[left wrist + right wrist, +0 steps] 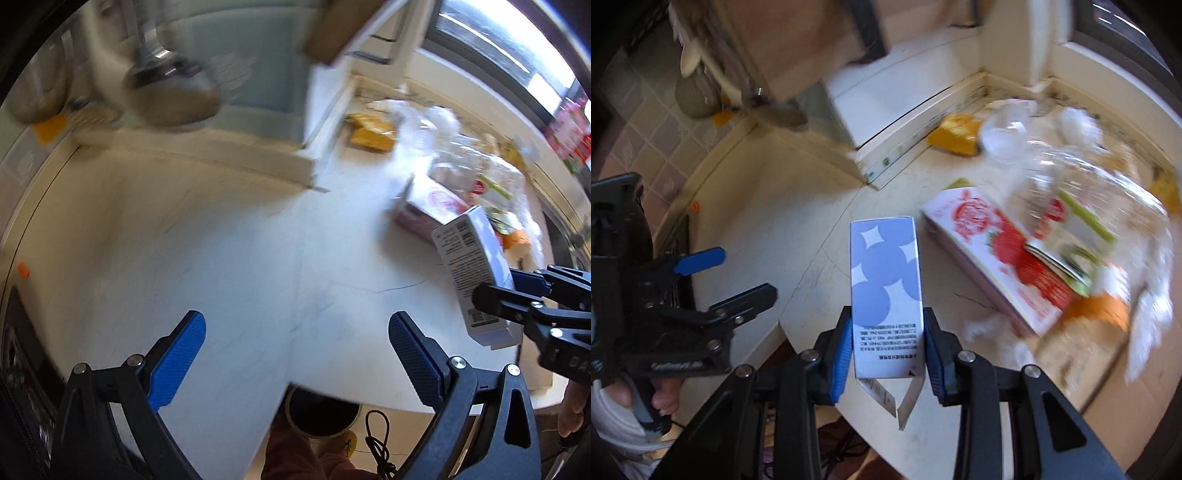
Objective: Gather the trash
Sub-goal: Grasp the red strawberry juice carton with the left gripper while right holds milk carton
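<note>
pale countertop is littered at 2 o'clock. blue-and-white carton is clamped endwise by right gripper, probably for binning; left gripper is held spread, empty.

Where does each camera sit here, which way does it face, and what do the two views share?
Left wrist: rides the left tool, open and empty, looking down over the white counter; the right tool enters at right.
Right wrist: rides the right tool, shut on the blue-and-white carton, facing the red-printed box and clear plastic wrap; the left tool and some fingers show at left.
Shared: the carton, counter, yellow packet and both tools.
</note>
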